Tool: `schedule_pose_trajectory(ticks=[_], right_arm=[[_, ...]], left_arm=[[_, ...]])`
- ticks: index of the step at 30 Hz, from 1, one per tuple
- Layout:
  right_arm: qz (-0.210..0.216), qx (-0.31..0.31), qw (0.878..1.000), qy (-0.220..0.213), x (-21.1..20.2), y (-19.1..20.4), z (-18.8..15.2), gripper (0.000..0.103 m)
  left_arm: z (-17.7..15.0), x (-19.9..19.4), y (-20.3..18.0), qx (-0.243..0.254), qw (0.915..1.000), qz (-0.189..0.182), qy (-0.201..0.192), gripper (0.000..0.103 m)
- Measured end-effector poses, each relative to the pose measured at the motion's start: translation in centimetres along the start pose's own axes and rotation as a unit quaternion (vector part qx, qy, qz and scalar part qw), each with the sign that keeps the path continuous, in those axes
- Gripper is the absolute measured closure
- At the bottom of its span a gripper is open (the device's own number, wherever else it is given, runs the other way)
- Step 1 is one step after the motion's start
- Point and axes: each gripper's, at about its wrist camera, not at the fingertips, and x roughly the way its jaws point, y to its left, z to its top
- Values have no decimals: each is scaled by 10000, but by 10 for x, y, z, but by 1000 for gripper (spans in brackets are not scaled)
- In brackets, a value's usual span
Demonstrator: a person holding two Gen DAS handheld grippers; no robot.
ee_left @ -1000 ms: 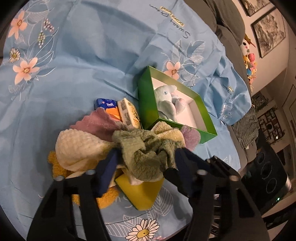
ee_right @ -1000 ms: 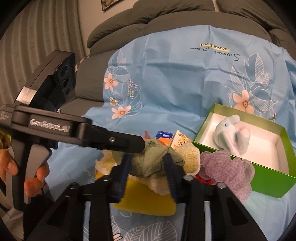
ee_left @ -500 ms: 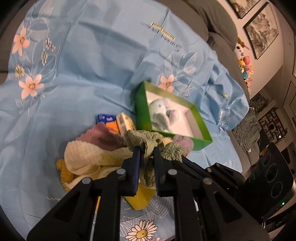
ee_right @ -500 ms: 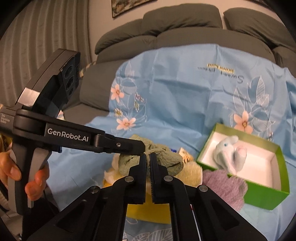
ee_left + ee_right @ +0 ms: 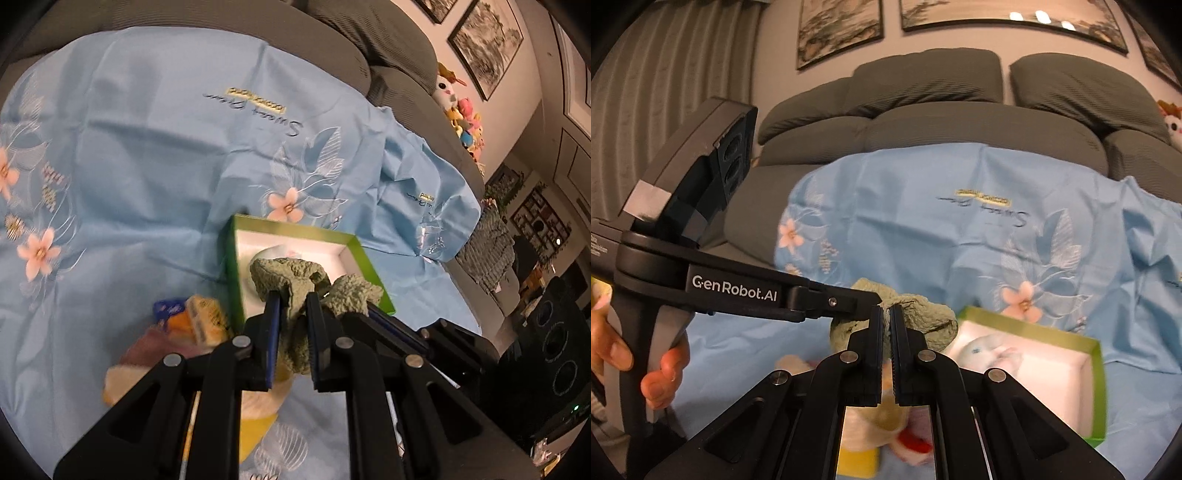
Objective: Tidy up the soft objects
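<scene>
Both grippers are shut on one green towel (image 5: 291,280), held up above the pile. My left gripper (image 5: 293,301) pinches its left part; my right gripper (image 5: 885,312) pinches it from the right, with the towel (image 5: 923,321) bunched past its tips. The left gripper body (image 5: 738,288) crosses the right wrist view. A green box (image 5: 236,266) with a white inside lies on the blue sheet behind the towel, holding a pale blue plush toy (image 5: 982,349). The box also shows in the right wrist view (image 5: 1097,391).
Under the grippers lies a pile of soft things: a cream towel (image 5: 122,380), a mauve cloth (image 5: 155,343), a yellow sponge (image 5: 255,432) and small tissue packs (image 5: 192,314). A blue flowered sheet (image 5: 147,166) covers a grey sofa (image 5: 923,110). Stuffed toys (image 5: 461,114) sit at far right.
One second ago both grippers were open around the green towel on the pile. They closed on it and have lifted it up, toward the green box.
</scene>
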Motion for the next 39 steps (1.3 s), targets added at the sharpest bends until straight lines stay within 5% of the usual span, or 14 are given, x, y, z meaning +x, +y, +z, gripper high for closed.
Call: schedule_pose_trajectory(ticks=[12,14,17,20,24,39], right_arm=[[-456,471,9966,492,47,-83,-16,98],[-584,579,9943,674,59,-95,-24,98],[-890,645,9885,1034,77,-110,-38,81],[-927,827,9857,1144,80,-121,-51,44],[-986,1040,9837,1087,70,-130,-60,42],[-804,1322,9853,729,6,-103,-76,41]], left_arm=[[30,104,-24,288,9974,322,571,90],[31,121,-22,289,9960,491,693,78],[32,144,-15,274,9930,777,841,37],[30,155,-8,262,9915,911,893,29],[25,156,-1,252,9897,1029,963,20],[-11,100,-23,816,9859,1334,590,15]])
